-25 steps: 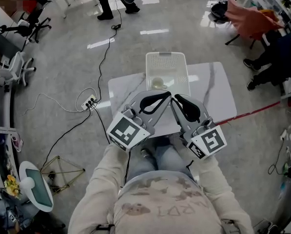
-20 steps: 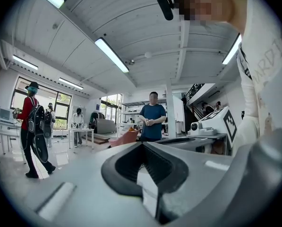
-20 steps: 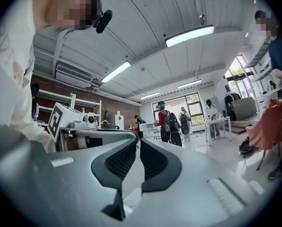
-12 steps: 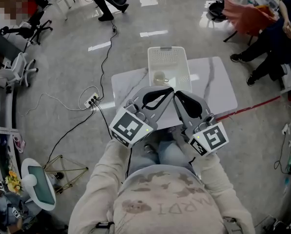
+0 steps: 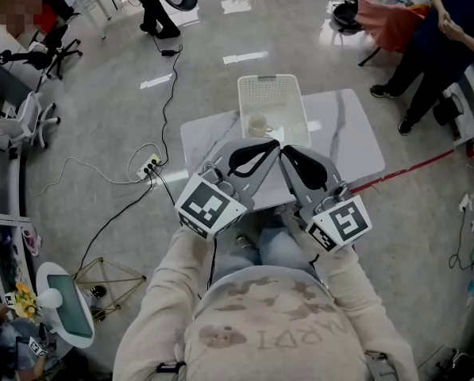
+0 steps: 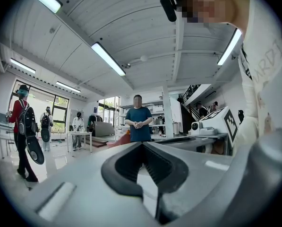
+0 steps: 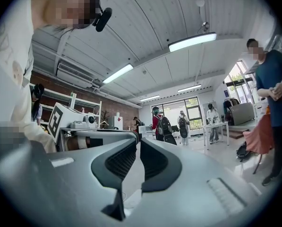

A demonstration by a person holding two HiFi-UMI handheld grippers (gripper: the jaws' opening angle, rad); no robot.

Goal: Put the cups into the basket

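A white basket point(image 5: 271, 86) stands at the far side of a small white marble table point(image 5: 348, 145), and one pale cup point(image 5: 259, 125) sits inside it. I see no other cup on the table. Both grippers are held close to the person's chest, above the near table edge, tips side by side. My left gripper point(image 5: 275, 145) is shut with nothing in it; in the left gripper view its jaws point(image 6: 141, 144) point up at the room. My right gripper point(image 5: 285, 150) is shut and empty too, and its view point(image 7: 138, 141) also faces the room.
A power strip and cables point(image 5: 148, 165) lie on the floor left of the table. Red tape point(image 5: 411, 170) runs along the floor at right. People stand at the upper right point(image 5: 427, 30) and upper left point(image 5: 149, 6), with office chairs point(image 5: 30, 109) at far left.
Both grippers stay shut and almost where they were. The head view has shifted slightly, and the people at the back have walked a little.
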